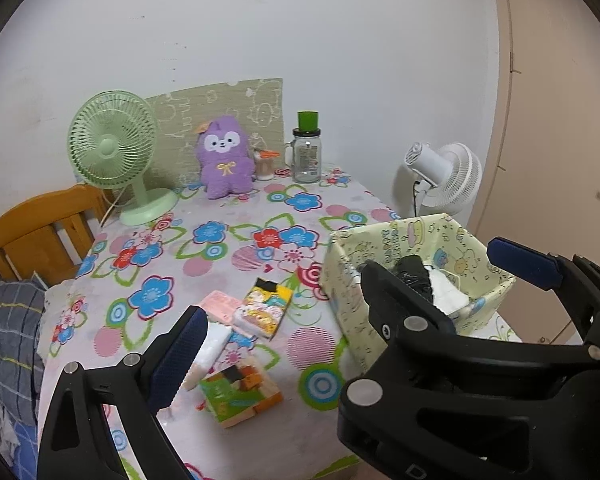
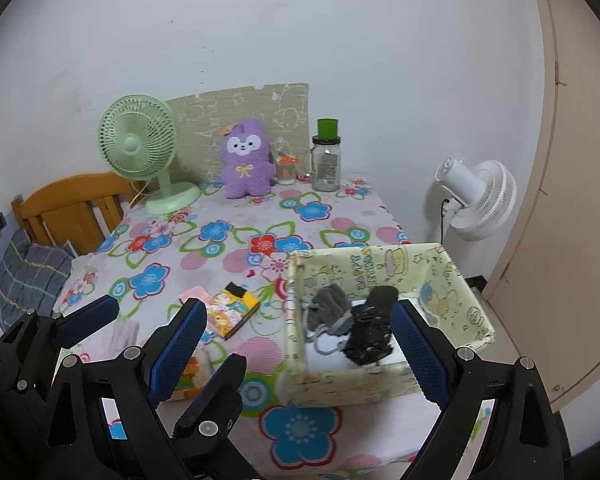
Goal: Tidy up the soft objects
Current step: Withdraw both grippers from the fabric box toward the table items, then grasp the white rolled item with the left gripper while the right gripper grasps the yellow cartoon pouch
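Observation:
A pale yellow fabric box (image 2: 380,380) stands at the table's right front; it also shows in the left wrist view (image 1: 344,276). Inside lie a grey sock (image 2: 332,304), a black sock (image 2: 370,328) and white cloth (image 2: 328,356). Several tissue packs lie left of the box: a yellow one (image 1: 266,306), a pink one (image 1: 220,308), a white one (image 1: 210,350) and a green-orange one (image 1: 240,394). My left gripper (image 1: 348,312) is open and empty above the packs. My right gripper (image 2: 296,344) is open and empty over the box's near left corner. The left gripper (image 2: 160,360) shows at lower left in the right wrist view.
A purple plush (image 1: 224,160), a green desk fan (image 1: 116,152), a small cup (image 1: 265,164) and a glass jar with a green lid (image 1: 307,152) stand along the table's back edge. A white fan (image 1: 444,178) stands right of the table. A wooden chair (image 1: 40,232) is left.

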Motion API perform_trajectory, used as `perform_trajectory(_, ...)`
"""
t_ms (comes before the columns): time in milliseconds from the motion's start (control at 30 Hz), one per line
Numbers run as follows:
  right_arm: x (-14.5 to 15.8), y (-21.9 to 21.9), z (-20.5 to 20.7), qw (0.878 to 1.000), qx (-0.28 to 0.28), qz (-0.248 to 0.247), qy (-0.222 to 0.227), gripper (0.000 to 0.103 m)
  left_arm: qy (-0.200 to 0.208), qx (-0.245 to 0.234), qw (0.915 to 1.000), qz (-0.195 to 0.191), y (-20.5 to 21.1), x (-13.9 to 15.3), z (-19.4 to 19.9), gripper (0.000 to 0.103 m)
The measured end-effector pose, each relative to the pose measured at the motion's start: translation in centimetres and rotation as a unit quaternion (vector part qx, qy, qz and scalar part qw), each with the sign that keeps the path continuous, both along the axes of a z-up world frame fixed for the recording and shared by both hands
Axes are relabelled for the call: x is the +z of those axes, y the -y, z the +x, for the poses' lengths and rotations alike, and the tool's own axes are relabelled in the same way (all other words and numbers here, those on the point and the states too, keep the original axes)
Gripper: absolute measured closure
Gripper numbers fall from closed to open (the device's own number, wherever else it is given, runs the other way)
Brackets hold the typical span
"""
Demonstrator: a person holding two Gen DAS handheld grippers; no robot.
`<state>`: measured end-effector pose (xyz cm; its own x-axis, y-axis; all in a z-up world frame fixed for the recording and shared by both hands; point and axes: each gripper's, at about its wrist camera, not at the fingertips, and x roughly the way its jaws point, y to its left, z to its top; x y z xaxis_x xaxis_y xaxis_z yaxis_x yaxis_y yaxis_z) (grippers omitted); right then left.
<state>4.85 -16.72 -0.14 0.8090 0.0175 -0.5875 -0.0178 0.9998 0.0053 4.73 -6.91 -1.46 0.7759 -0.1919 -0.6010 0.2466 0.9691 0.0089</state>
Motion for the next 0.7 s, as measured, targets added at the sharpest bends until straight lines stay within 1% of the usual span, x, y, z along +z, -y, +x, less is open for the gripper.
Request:
perform_trajectory(133, -0.4, -1.2, -0.2, 1.000, 0.001, 0.011, -0.002, 0.008, 0.002, 0.011, 0.9999, 0.004, -1.3, -0.2, -0.2, 0.005)
perform_trajectory(400, -1.5, -3.7, 0.2, 1.000, 0.012, 0.019, -0.012, 0.008, -0.001, 0.034, 0.9994, 0.005, -3.7, -1.1, 0.0, 0.005)
perform_trajectory(500, -1.8, -4.7, 0.5, 1.000, 0.020, 0.013, -0.014, 0.008, -0.005, 0.040, 0.9992, 0.003, -4.6, -1.6, 0.1, 0.005)
perform_trajectory(700, -3.0, -6.4, 1.4, 1.000, 0.024, 0.005, -0.019, 0.008, -0.016, 0.055, 0.9983, 0.012, -6.2, -2.9, 0.9, 0.005)
